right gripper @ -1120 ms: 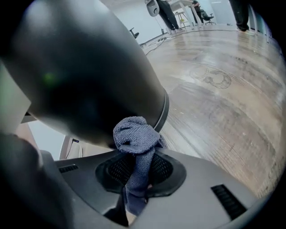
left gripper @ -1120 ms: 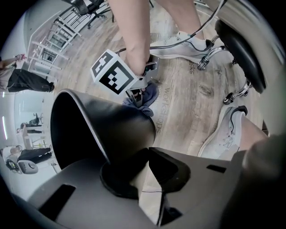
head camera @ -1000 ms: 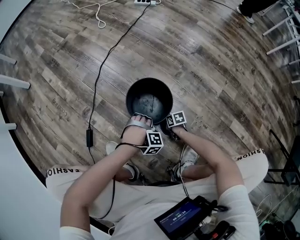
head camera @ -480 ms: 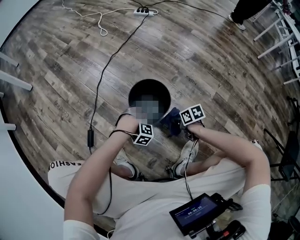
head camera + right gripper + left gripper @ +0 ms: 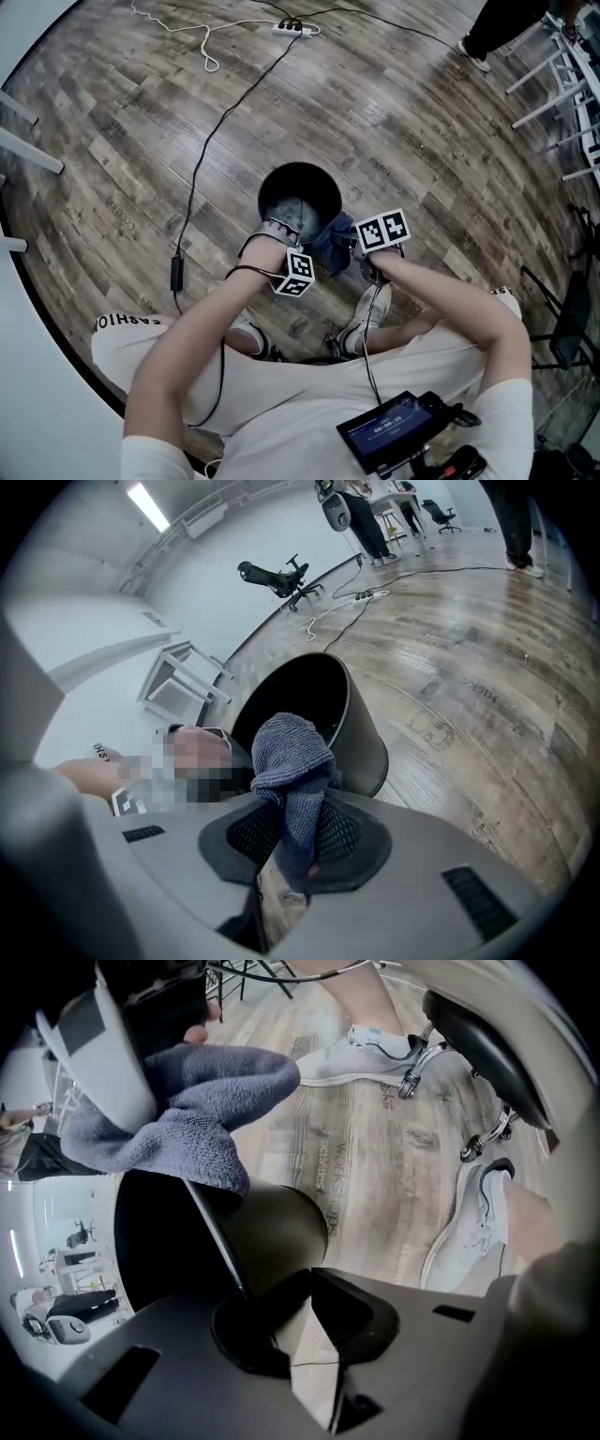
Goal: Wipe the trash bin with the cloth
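A black round trash bin (image 5: 300, 195) stands on the wood floor in front of me. My left gripper (image 5: 284, 230) sits at its near rim. In the left gripper view the thin bin wall (image 5: 214, 1232) runs between the jaws of the left gripper (image 5: 281, 1302). Those jaws have just been closing and now clamp the rim. My right gripper (image 5: 351, 247) is shut on a blue-grey cloth (image 5: 333, 242) just off the bin's near right side. The cloth (image 5: 291, 752) bunches up above the right gripper (image 5: 300, 841) and also shows in the left gripper view as a folded cloth (image 5: 187, 1110).
A black cable (image 5: 202, 159) runs past the bin's left side to a power strip (image 5: 289, 26). My white shoes (image 5: 370, 307) and stool legs are just behind the bin. A screen device (image 5: 389, 431) hangs at my waist. White furniture legs (image 5: 548, 56) stand at the far right.
My right gripper has risen beside the bin with the cloth, which now shows at the near right rim. The left gripper stays at the near rim.
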